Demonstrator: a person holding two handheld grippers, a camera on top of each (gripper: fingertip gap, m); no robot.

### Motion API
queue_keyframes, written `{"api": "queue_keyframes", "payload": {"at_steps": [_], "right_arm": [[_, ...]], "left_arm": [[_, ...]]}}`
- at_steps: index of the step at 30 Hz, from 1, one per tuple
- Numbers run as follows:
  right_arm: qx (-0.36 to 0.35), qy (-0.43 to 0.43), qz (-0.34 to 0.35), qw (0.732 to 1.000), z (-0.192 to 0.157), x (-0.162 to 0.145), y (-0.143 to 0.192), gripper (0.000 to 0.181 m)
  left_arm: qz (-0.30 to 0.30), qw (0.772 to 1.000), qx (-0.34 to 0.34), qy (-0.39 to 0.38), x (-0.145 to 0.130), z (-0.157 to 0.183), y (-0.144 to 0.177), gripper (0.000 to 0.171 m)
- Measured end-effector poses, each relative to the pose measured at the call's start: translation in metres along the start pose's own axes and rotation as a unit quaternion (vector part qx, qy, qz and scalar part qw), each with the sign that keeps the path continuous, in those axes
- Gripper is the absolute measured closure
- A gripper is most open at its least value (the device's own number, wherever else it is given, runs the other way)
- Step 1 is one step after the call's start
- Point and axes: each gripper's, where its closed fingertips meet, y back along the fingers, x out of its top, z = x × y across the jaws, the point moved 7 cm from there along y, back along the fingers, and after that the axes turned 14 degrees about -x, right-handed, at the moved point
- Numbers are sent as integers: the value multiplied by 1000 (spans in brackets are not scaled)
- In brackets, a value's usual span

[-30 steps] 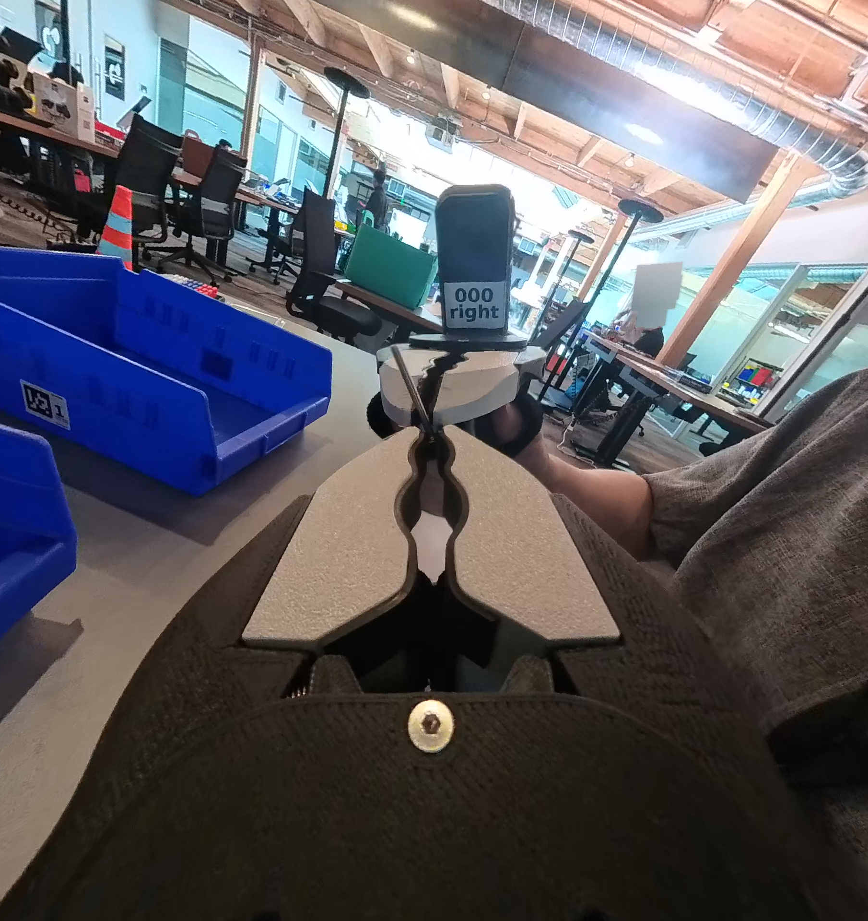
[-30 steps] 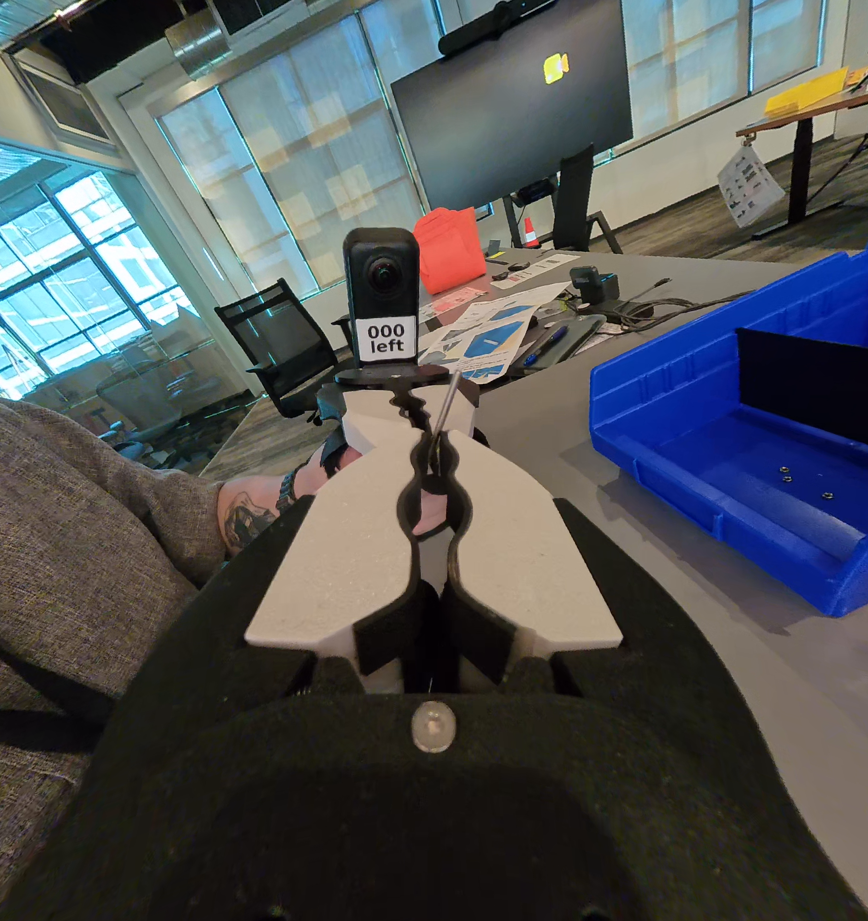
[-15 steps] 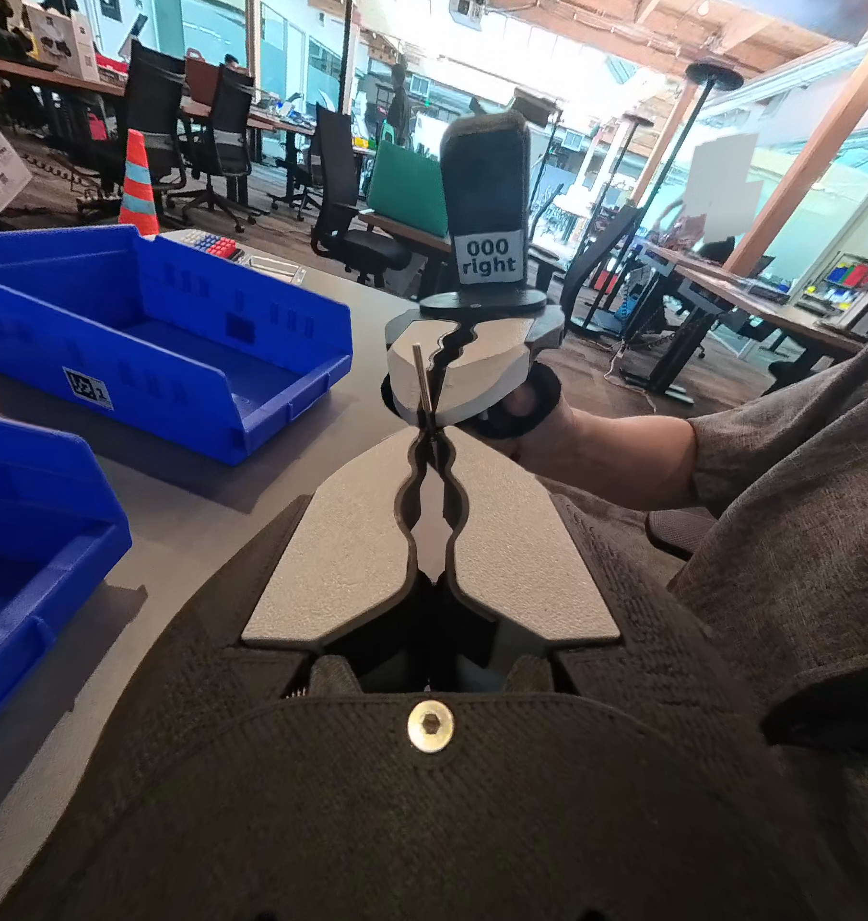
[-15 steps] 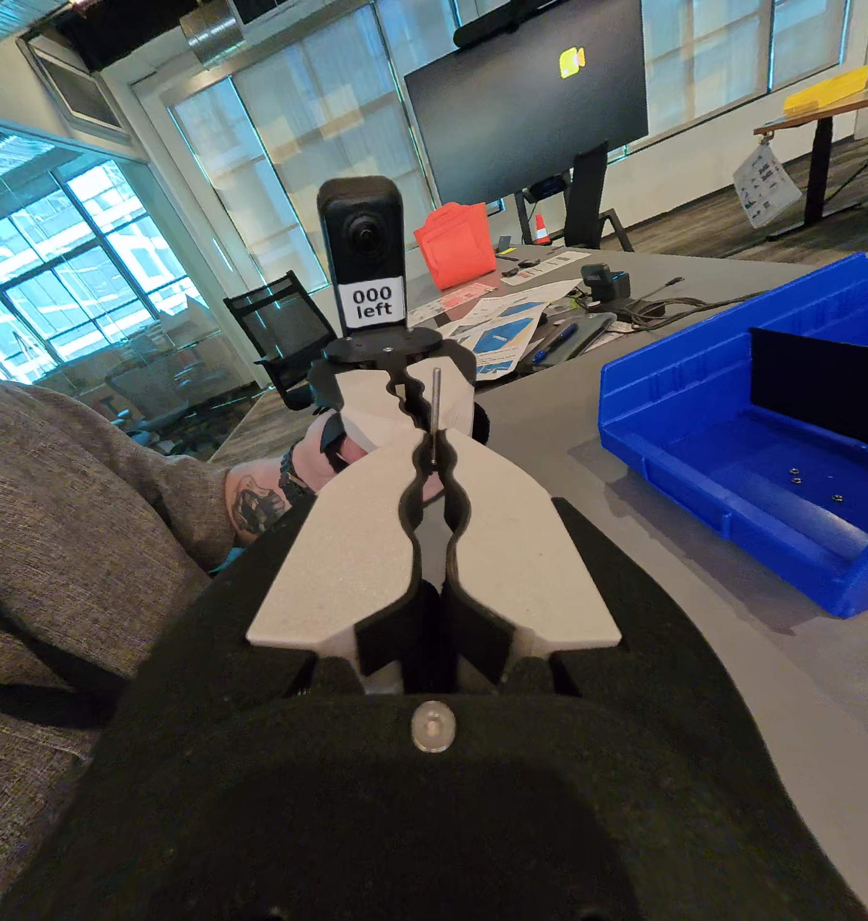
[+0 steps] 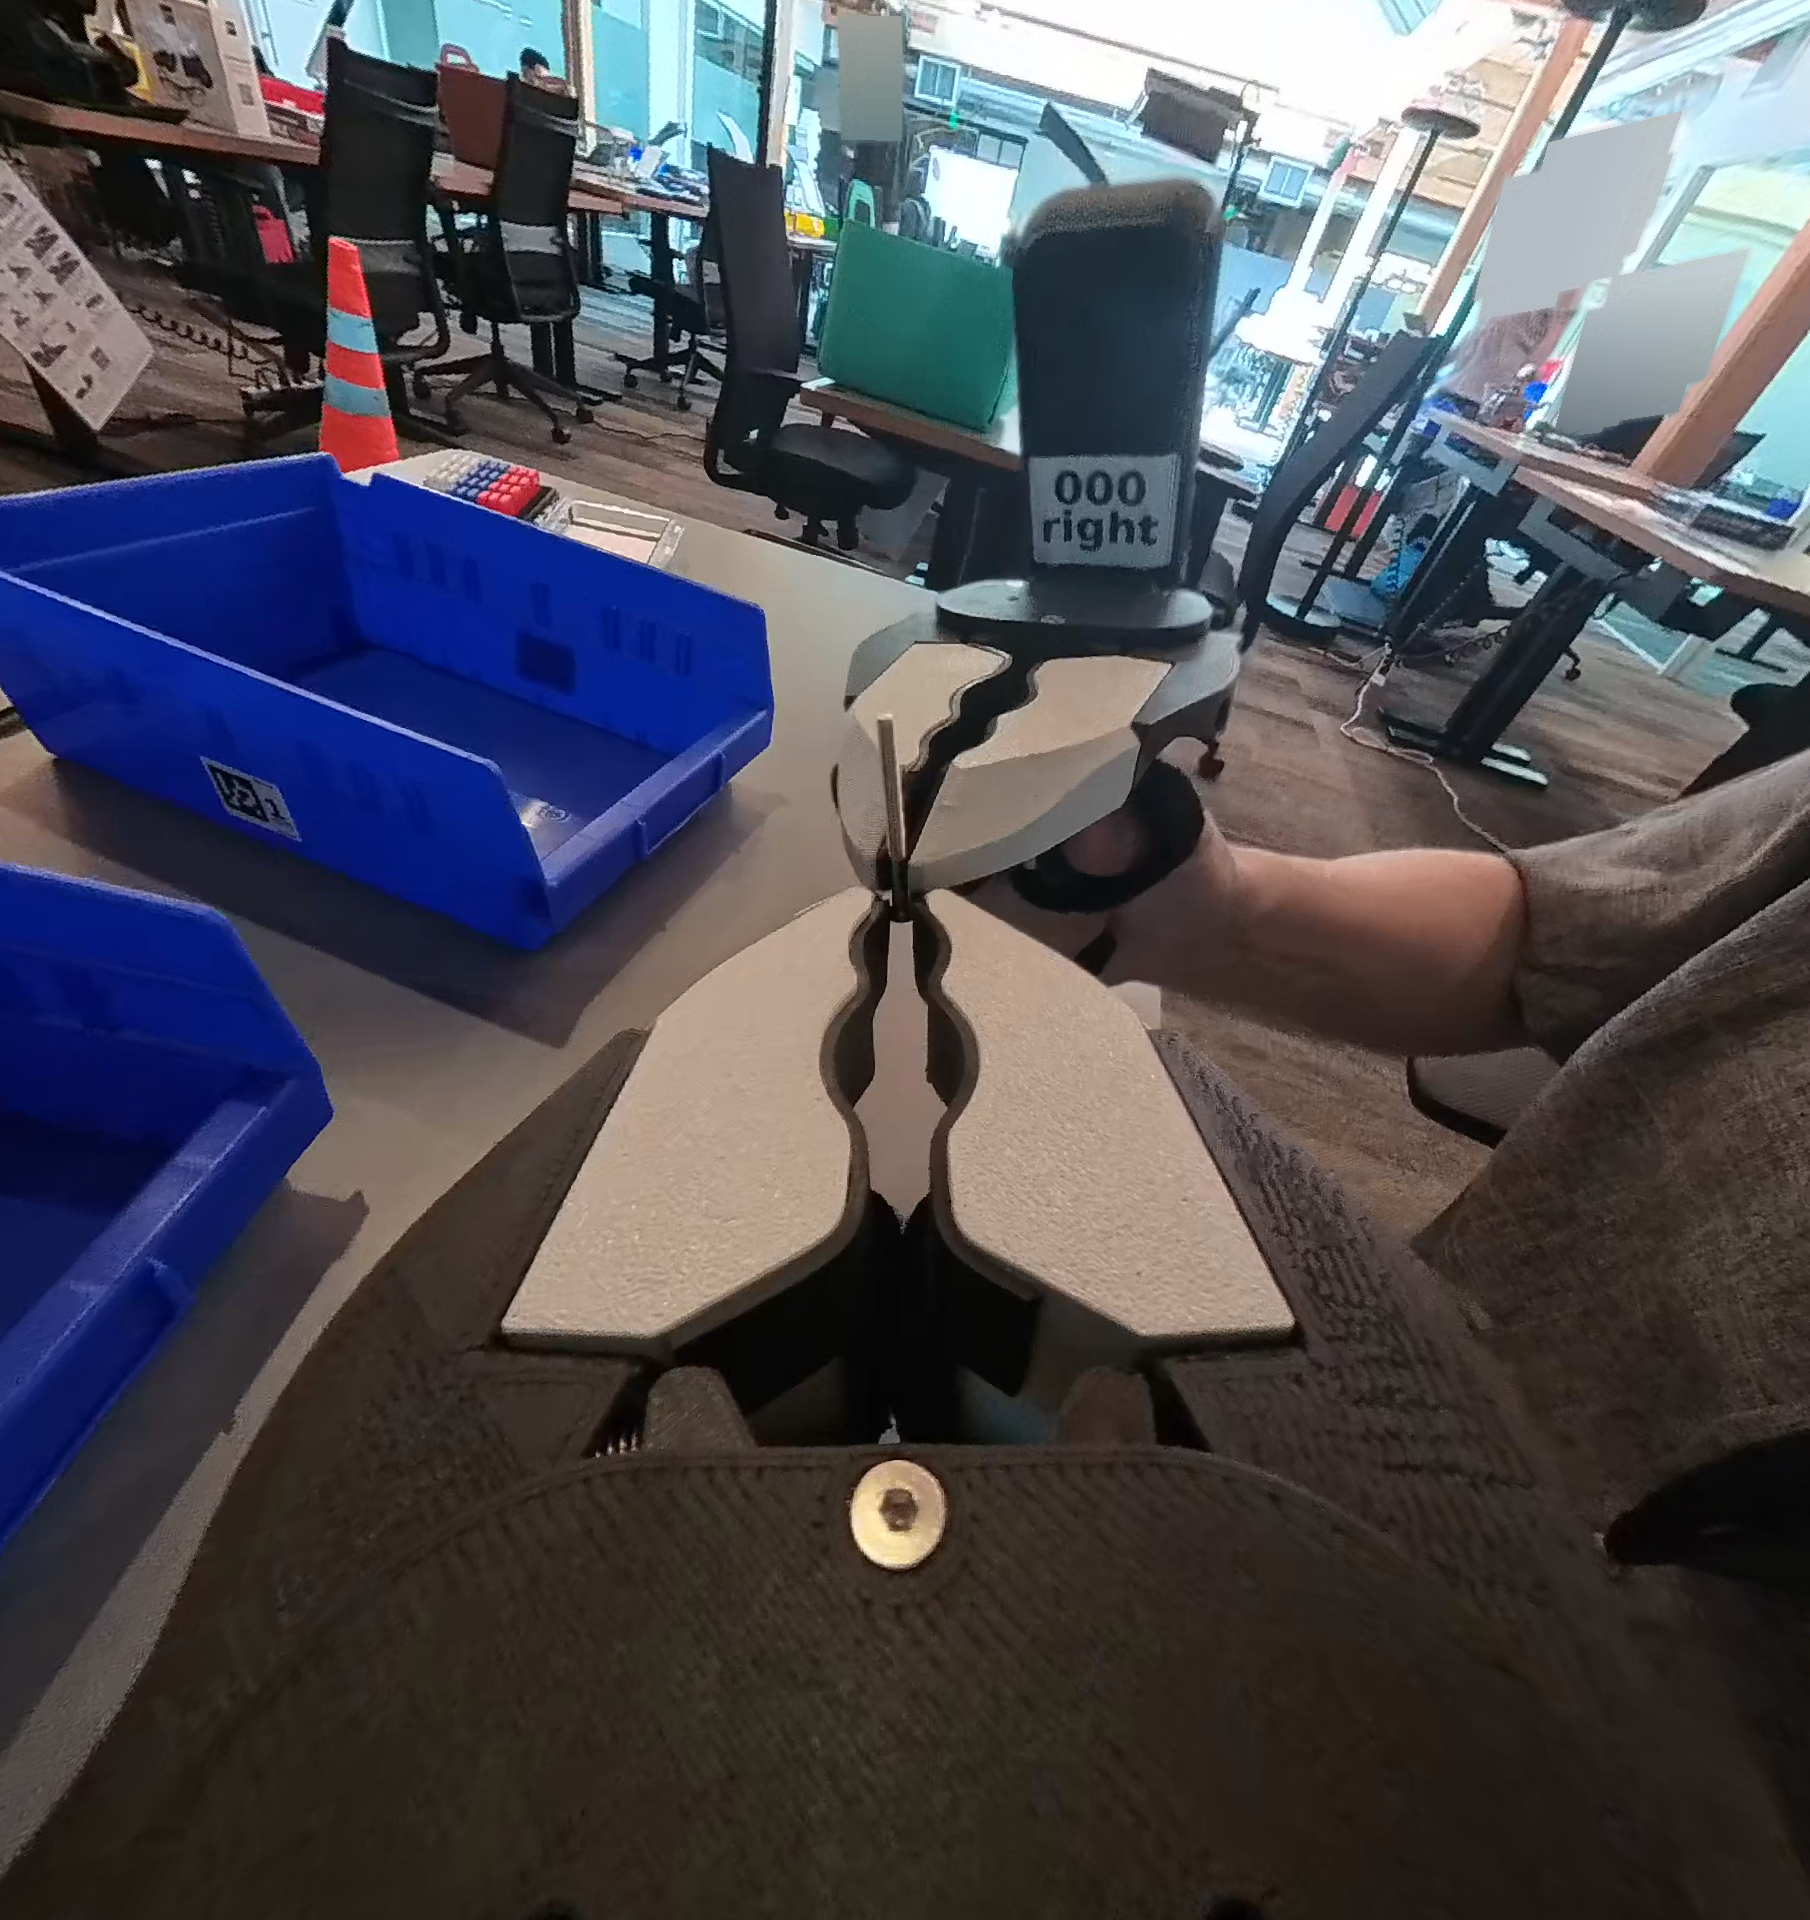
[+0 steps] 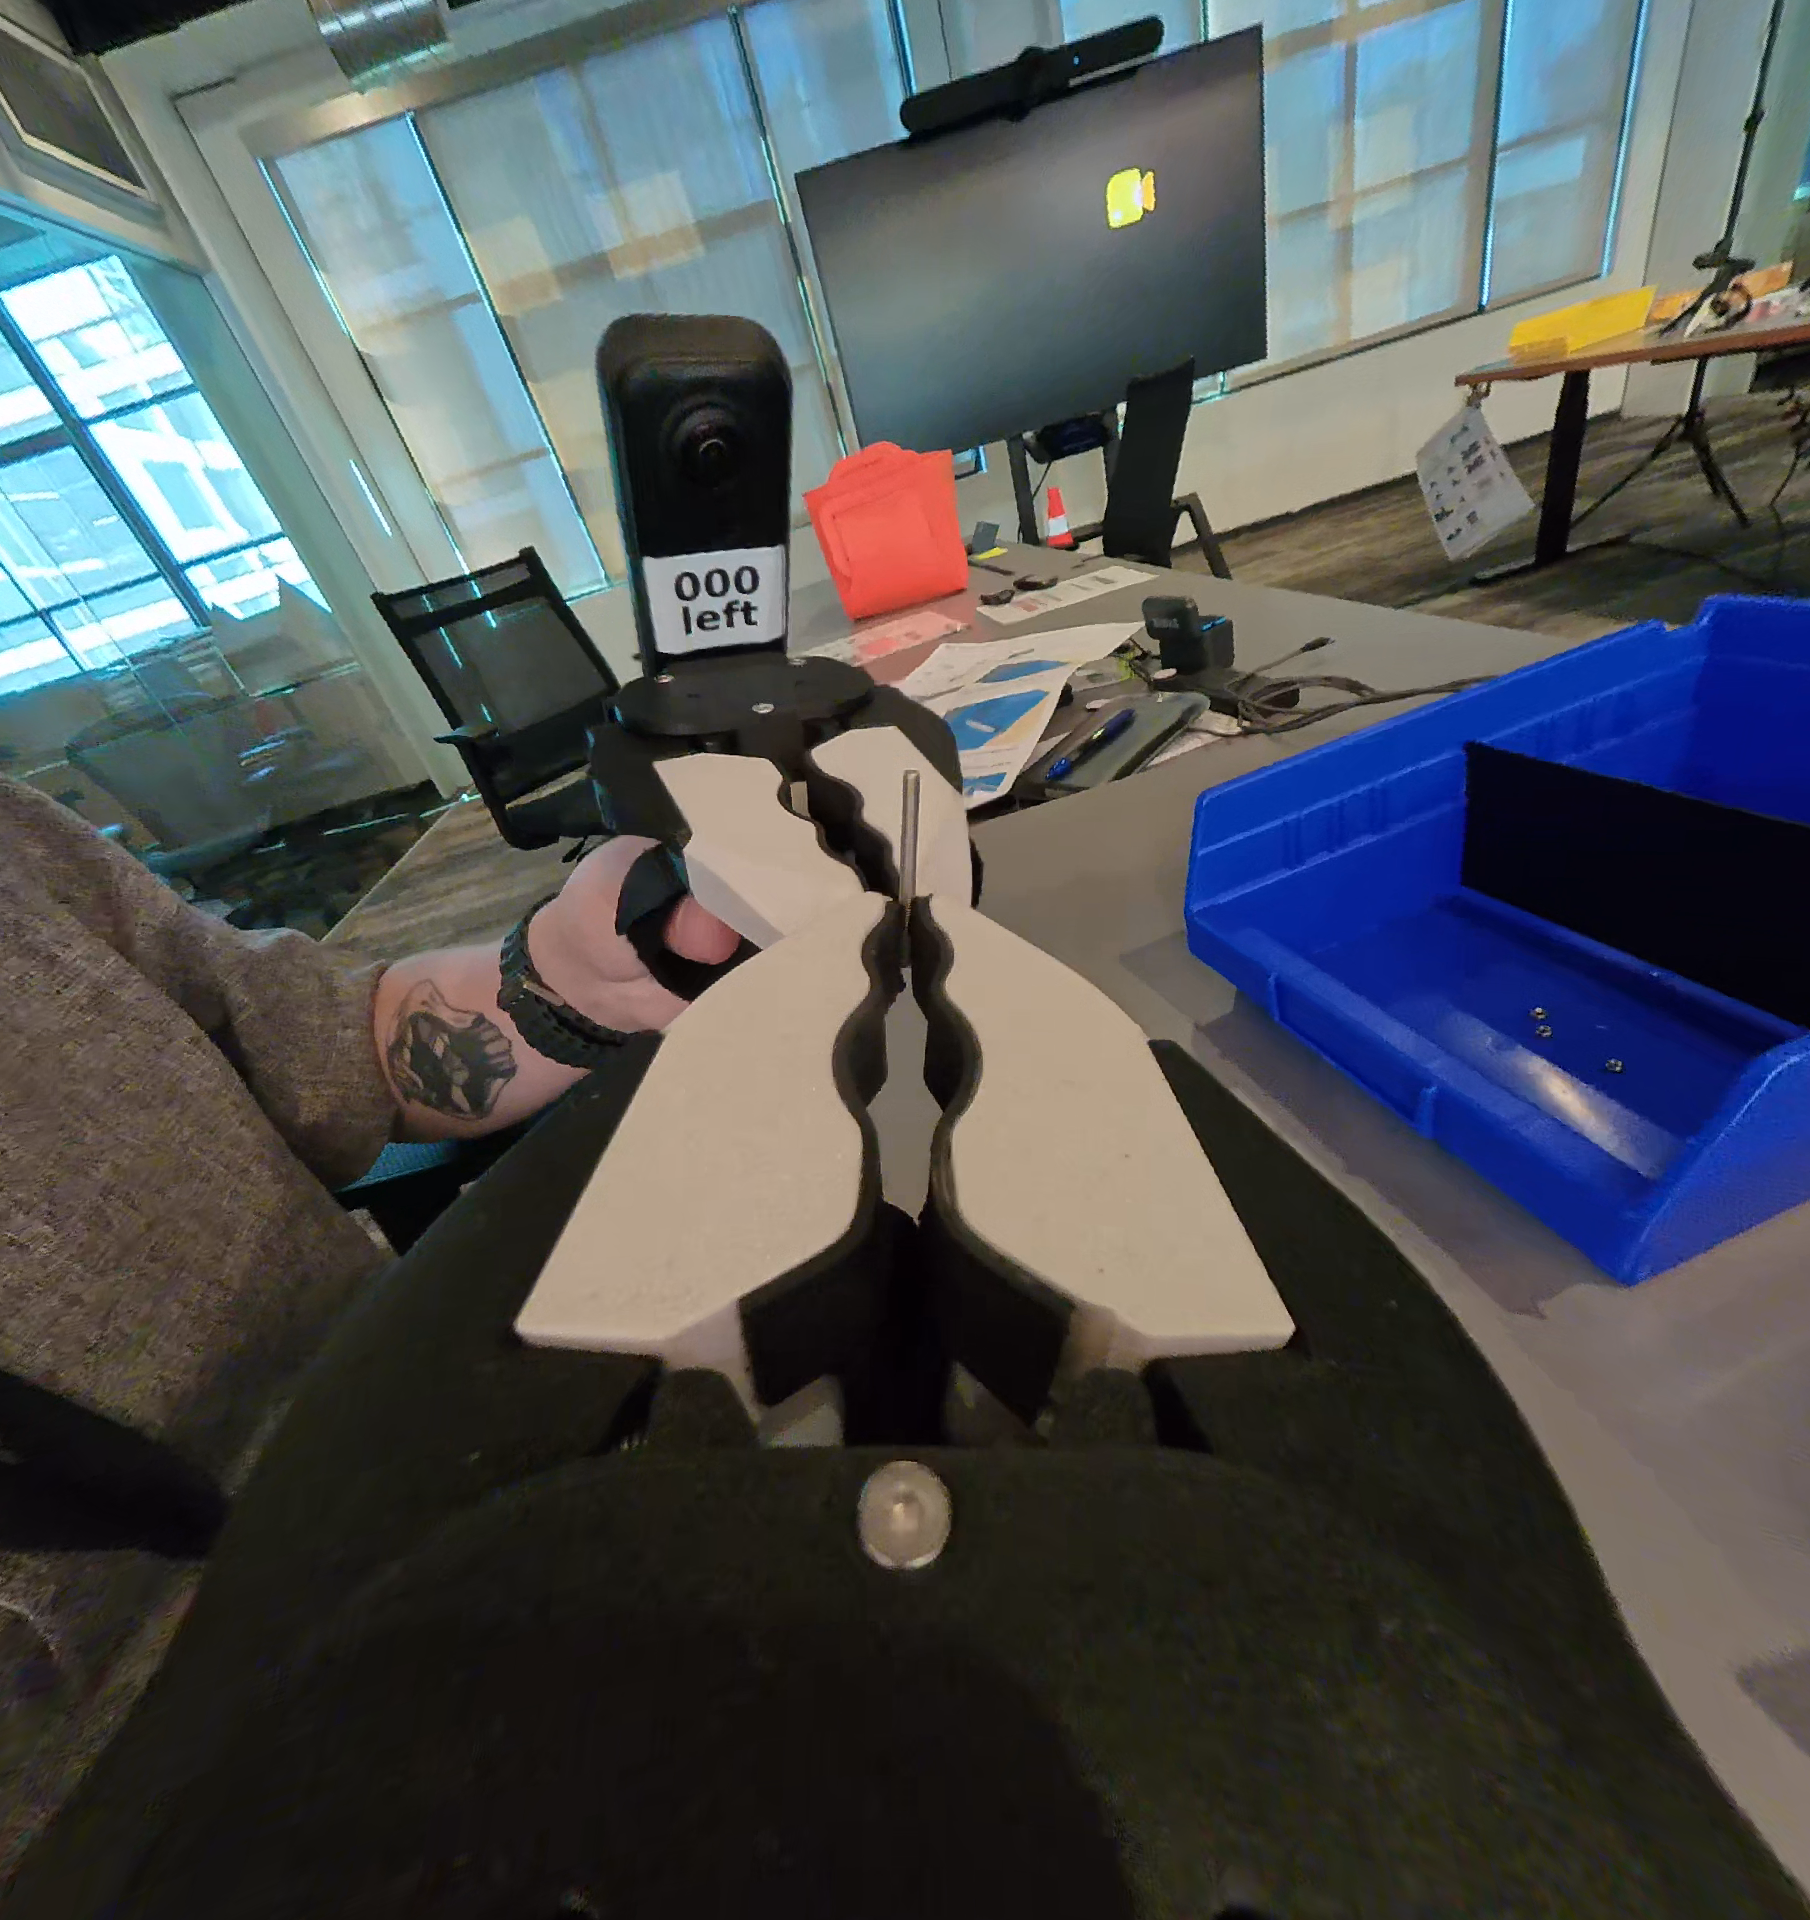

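Now the two grippers face each other tip to tip above the near edge of the grey tabletop (image 5: 444,1049), lower against the room than a second ago, when the ceiling filled the upper part of the left wrist view. The thin metal pin (image 5: 888,805) leaned a second ago; it stands upright now. The left gripper (image 5: 897,914) has its fingers clenched on the pin's lower end, and the pin rises in front of the right gripper (image 5: 906,847), whose fingers look pressed together too. From the other side the right gripper (image 6: 906,914) pinches the same pin (image 6: 910,836) at its tips, with the left gripper (image 6: 885,883) just behind it. Which pair really bears the pin I cannot tell; both close around its foot, and that foot is hidden between the tips.

To the left sit two blue bins (image 5: 361,675), the nearer one (image 5: 101,1143) cut off by the frame. On the right stands a third blue bin (image 6: 1503,987) with a black divider (image 6: 1659,873) and a few small nuts (image 6: 1545,1029), too tiny to make out well. A grey sleeve (image 5: 1659,1039) covers part of each view.
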Motion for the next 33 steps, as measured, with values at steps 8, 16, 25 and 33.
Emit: {"api": "queue_keyframes", "payload": {"at_steps": [8, 16, 25, 33], "right_arm": [[36, -4, 30, 999, -3, -2, 4, 179], [53, -11, 21, 998, -2, -4, 5, 174], [49, 3, 8, 999, -5, -4, 7, 179], [26, 9, 24, 999, -4, -2, 10, 180]], "left_arm": [[-10, 1000, -10, -24, 1, 7, -2, 168], [-30, 999, -14, -24, -1, 9, -5, 168], [-48, 999, -8, -23, 1, 12, -6, 168], [-19, 1000, -6, -2, 1, 9, -8, 167]]}}
